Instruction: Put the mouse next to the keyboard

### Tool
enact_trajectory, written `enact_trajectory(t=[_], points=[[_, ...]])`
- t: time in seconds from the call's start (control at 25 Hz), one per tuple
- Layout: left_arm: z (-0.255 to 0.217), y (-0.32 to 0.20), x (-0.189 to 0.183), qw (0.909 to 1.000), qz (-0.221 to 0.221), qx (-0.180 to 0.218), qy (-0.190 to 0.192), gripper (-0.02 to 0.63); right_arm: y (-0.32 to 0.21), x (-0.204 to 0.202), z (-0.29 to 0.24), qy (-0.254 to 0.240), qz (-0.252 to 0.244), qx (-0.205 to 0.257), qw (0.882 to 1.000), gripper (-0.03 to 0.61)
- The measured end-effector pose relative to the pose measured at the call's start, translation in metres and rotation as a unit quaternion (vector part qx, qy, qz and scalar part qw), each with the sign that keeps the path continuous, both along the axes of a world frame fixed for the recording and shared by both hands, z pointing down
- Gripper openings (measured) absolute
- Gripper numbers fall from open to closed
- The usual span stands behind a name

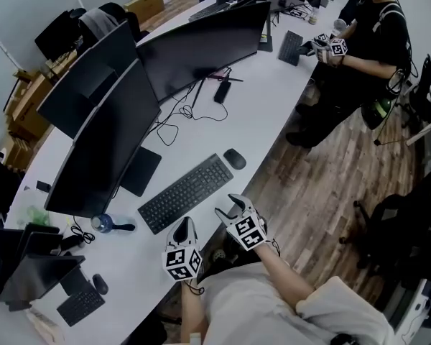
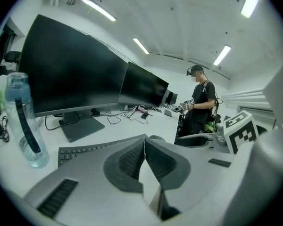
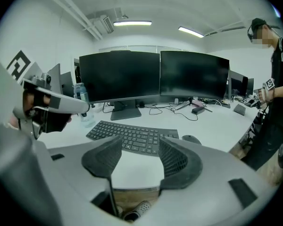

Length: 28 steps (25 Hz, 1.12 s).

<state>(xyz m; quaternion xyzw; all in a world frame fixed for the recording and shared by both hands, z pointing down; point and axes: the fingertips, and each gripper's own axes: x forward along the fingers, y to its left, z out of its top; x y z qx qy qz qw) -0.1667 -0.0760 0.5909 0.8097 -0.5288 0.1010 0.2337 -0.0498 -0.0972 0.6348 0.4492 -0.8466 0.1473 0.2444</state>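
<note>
A dark mouse (image 1: 235, 158) lies on the white desk (image 1: 273, 113), just past the right end of the black keyboard (image 1: 187, 191) and apart from it. In the right gripper view the mouse (image 3: 192, 139) shows beyond the right jaw, with the keyboard (image 3: 132, 134) straight ahead. My right gripper (image 1: 230, 207) hovers at the desk's near edge, short of the mouse, open with nothing between its jaws (image 3: 139, 147). My left gripper (image 1: 184, 226) hangs near the keyboard's front edge, its pads pressed together and empty (image 2: 144, 147). The left gripper view catches the mouse (image 2: 156, 138) just over the jaw tips.
Two large dark monitors (image 1: 108, 142) stand behind the keyboard, with loose cables (image 1: 179, 117) beside them. A water bottle (image 1: 104, 223) lies left of the keyboard. Another keyboard and mouse (image 1: 82, 300) sit at the lower left. A second person (image 1: 366, 34) works farther along the desk.
</note>
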Motion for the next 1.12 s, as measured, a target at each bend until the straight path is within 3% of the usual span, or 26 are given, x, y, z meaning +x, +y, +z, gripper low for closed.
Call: enact_trajectory(t=[0.36,0.68,1.12], points=[[0.012,0.03,-0.015,0.9999,0.001,-0.013,0.006,0.023,0.044,0.004,0.015,-0.001,0.025,-0.022,0.999,0.253],[0.021,0.051,-0.018,0.9999,0.005,-0.015,0.001,0.024,0.065,0.005,0.019,-0.03,0.054,-0.032,0.998,0.252],[0.017,0.061,-0.02,0.9999,0.005,-0.004,-0.013,0.023,0.064,-0.007,0.016,-0.063,0.051,-0.019,0.996,0.227]])
